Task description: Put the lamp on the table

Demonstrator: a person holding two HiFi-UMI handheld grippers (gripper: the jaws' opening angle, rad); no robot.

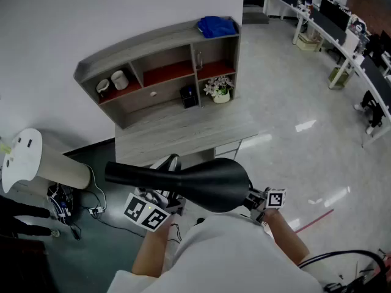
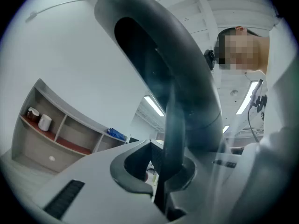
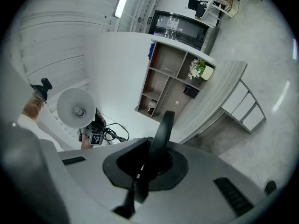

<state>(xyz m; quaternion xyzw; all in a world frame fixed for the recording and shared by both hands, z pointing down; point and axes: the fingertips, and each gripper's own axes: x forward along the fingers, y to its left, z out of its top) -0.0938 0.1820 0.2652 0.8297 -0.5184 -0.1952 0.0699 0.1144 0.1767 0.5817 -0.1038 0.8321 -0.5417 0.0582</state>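
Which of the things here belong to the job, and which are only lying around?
Job: black lamp, held by left gripper and right gripper; wooden table.
Lying about: blue cloth, two cups, flower pot, floor cables.

1. The lamp [image 1: 201, 185], lower centre, is showing a smooth, satin-black shell that looks like plastic.
2. The worktop [image 1: 183, 132] is showing matt grey wood grain.
3. The floor [image 1: 293, 90], right, is gleaming, glossy.
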